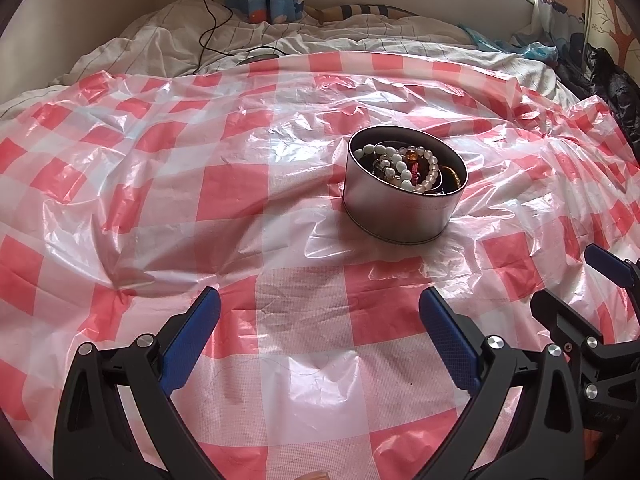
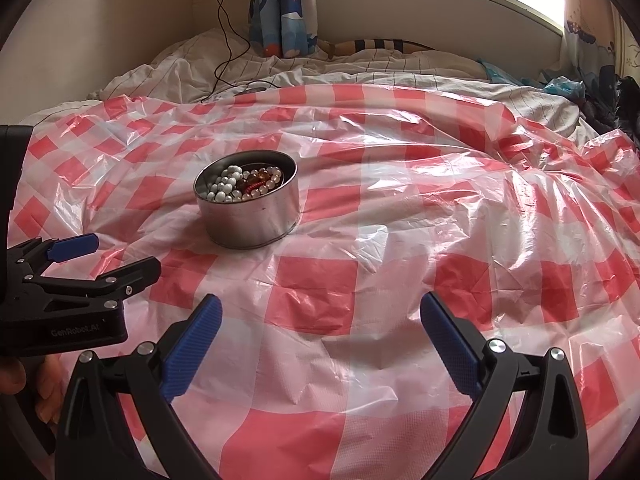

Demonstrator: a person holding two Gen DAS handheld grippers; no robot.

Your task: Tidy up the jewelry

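Note:
A round metal tin (image 1: 400,212) stands on a red-and-white checked plastic sheet (image 1: 200,200) spread over a bed. It holds a heap of jewelry (image 1: 412,170): white bead bracelets, amber beads and a red piece. The tin also shows in the right wrist view (image 2: 250,218), with the jewelry (image 2: 244,184) inside. My left gripper (image 1: 320,312) is open and empty, short of the tin. My right gripper (image 2: 320,312) is open and empty, to the right of the tin and nearer. Each gripper shows at the edge of the other's view, the right one (image 1: 576,280) and the left one (image 2: 116,256).
White striped bedding (image 1: 320,40) lies crumpled beyond the sheet. A black cable (image 1: 212,20) runs down the wall onto the bed. Blue patterned curtains (image 2: 284,12) hang at the back under a window. Dark bags (image 1: 608,80) are piled at the far right.

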